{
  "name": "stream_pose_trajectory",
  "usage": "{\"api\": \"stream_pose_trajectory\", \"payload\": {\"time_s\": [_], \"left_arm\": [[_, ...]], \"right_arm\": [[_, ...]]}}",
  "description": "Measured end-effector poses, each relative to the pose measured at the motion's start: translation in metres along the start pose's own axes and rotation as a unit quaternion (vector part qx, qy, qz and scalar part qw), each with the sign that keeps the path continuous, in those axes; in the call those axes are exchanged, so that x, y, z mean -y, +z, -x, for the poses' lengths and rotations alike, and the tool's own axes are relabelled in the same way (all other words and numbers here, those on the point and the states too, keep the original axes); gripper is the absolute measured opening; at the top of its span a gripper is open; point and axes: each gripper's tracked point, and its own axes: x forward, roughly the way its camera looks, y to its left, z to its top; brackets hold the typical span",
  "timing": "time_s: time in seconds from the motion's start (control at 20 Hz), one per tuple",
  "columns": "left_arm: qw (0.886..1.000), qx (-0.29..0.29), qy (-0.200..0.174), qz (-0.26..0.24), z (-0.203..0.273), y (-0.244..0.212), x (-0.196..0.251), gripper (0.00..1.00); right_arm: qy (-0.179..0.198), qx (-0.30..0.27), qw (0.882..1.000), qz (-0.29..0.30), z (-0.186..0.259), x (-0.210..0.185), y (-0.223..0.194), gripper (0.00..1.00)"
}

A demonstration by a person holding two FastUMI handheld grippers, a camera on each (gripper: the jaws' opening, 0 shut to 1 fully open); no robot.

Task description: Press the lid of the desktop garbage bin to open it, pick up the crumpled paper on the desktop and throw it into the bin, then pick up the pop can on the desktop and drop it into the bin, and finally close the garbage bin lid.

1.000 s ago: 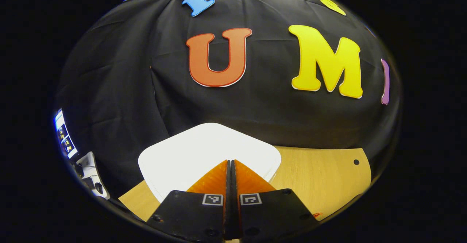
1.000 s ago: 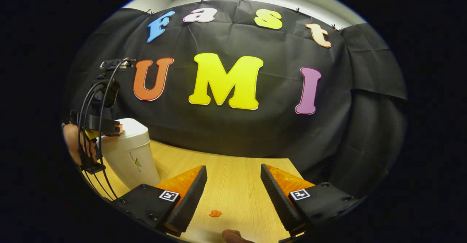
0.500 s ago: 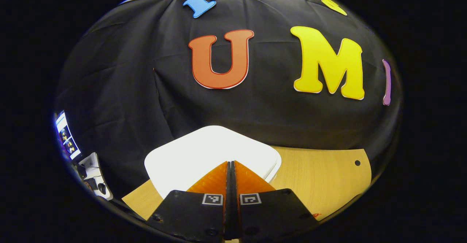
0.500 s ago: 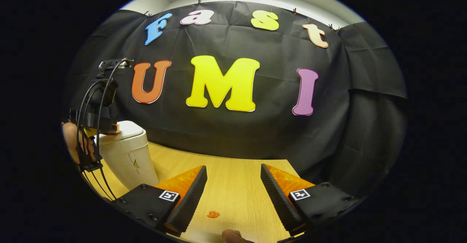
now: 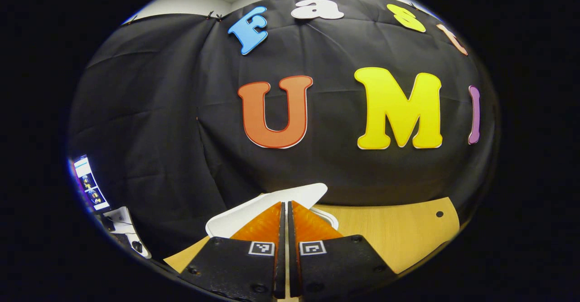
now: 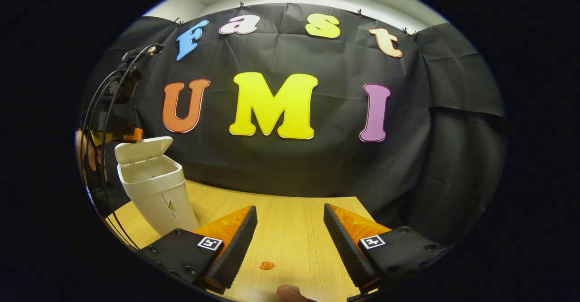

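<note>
Lid (image 6: 144, 149) popped up since half-second ago, bin (image 6: 154, 193) now open. Left gripper (image 5: 283, 207) lifted clear, fingers together, empty. Right gripper (image 6: 290, 238) spread wide, empty. Next, likely: fetch crumpled paper.

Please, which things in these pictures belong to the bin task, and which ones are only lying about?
Belong to the job:
- garbage bin, white, standing on the table
- its lid, raised open
- left tongs, shut
- right tongs, open

Just lying about:
- small orange scrap on the table
- monitor at the far left
</note>
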Motion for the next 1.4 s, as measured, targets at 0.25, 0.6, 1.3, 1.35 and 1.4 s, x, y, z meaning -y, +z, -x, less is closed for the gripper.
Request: {"api": "stream_pose_trajectory", "payload": {"time_s": [0.25, 0.6, 1.3, 1.35, 1.4], "left_arm": [[0.999, 0.009, -0.032, 0.018, 0.038, 0.003, 0.008, 0.31], [0.995, -0.002, -0.100, -0.002, 0.087, -0.029, 0.035, 0.64], [0.981, -0.012, -0.191, -0.041, 0.173, -0.116, 0.060, 0.98], [0.981, -0.019, -0.188, -0.046, 0.176, -0.123, 0.057, 0.98], [0.982, -0.022, -0.182, -0.048, 0.177, -0.126, 0.053, 0.98]], "right_arm": [[0.003, 0.001, 1.000, -0.001, 0.015, -0.001, -0.003, 0.94], [-0.004, -0.006, 1.000, 0.001, 0.037, 0.004, -0.022, 0.92], [0.008, -0.072, 0.997, 0.018, 0.008, -0.007, -0.107, 0.94], [0.016, -0.084, 0.996, 0.016, 0.003, -0.012, -0.118, 0.94], [0.021, -0.095, 0.995, 0.015, -0.003, -0.017, -0.129, 0.94]]}}
